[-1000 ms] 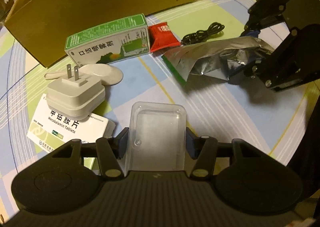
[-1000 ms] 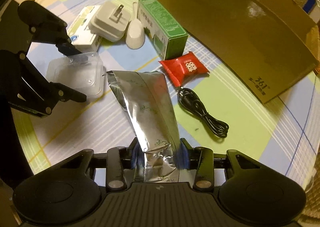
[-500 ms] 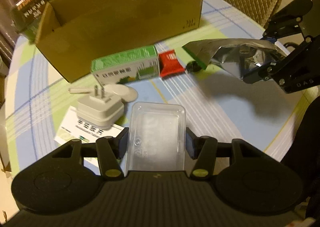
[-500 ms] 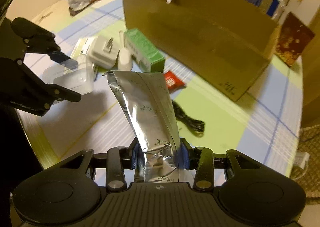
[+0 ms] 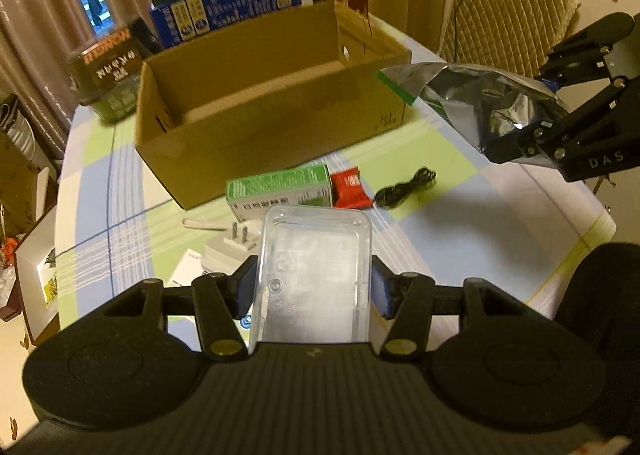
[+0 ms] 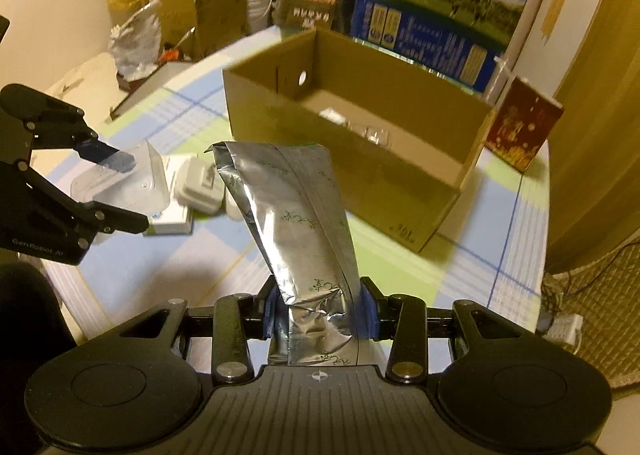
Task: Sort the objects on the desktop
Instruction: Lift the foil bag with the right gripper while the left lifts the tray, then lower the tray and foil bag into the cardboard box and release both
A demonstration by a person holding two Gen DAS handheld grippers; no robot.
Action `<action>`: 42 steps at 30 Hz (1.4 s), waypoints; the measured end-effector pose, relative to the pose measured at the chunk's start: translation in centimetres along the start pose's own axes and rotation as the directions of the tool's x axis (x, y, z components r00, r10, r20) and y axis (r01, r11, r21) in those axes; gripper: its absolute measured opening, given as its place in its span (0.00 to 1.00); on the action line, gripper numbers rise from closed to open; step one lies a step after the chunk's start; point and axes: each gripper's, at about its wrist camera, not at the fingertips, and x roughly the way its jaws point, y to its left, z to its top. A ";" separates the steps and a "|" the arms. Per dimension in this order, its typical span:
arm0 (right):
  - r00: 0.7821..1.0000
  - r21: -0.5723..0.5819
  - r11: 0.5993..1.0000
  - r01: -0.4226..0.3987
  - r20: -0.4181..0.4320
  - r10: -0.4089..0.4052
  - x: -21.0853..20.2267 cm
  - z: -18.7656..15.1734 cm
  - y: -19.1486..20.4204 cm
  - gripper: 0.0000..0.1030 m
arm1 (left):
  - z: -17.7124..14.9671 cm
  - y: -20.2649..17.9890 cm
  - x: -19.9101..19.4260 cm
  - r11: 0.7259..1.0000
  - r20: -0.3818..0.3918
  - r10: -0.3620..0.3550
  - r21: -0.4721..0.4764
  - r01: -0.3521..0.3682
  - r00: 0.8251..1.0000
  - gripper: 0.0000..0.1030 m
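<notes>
My left gripper [image 5: 314,289] is shut on a clear plastic box [image 5: 314,271] and holds it in the air above the table. My right gripper [image 6: 318,313] is shut on a silver foil pouch [image 6: 296,223], which also shows at the right of the left wrist view [image 5: 484,103]. An open cardboard box [image 5: 256,95] stands at the back of the table, ahead of both grippers; clear items lie inside it [image 6: 372,133]. On the table lie a green carton [image 5: 280,187], a red sachet [image 5: 350,189], a black cable [image 5: 406,191] and a white plug adapter [image 5: 228,247].
A white medicine box [image 6: 172,219] lies under the adapter. Cartons and tins [image 5: 108,75] stand behind the cardboard box. A dark red box [image 6: 524,127] stands at its right end. A padded chair [image 5: 504,11] is beyond the table edge.
Both grippers have risen with their loads and tilted up toward the cardboard box, whose inside now shows. The objects on the table have not moved.
</notes>
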 end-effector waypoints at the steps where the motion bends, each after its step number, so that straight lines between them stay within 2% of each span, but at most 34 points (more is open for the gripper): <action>1: 1.000 0.001 1.000 0.003 0.006 -0.003 -0.3 0.2 0.1 0.37 | 0.1 0.0 -0.3 1.000 0.007 0.002 -0.003 -0.002 1.000 0.50; 18: 0.999 0.001 1.000 0.031 0.042 -0.031 -2.0 2.5 -0.3 0.37 | 2.3 0.7 -2.5 1.000 0.060 0.020 -0.002 -0.020 0.998 0.50; 30: 0.998 0.035 0.998 0.044 0.051 -0.046 -1.6 4.5 -2.5 0.37 | 4.8 1.6 -1.9 1.000 0.075 0.021 0.001 -0.021 0.997 0.50; 42: 0.997 0.061 0.997 0.051 0.046 -0.054 0.2 7.0 -4.8 0.37 | 7.3 3.2 0.3 1.000 0.073 0.022 -0.010 -0.022 0.997 0.50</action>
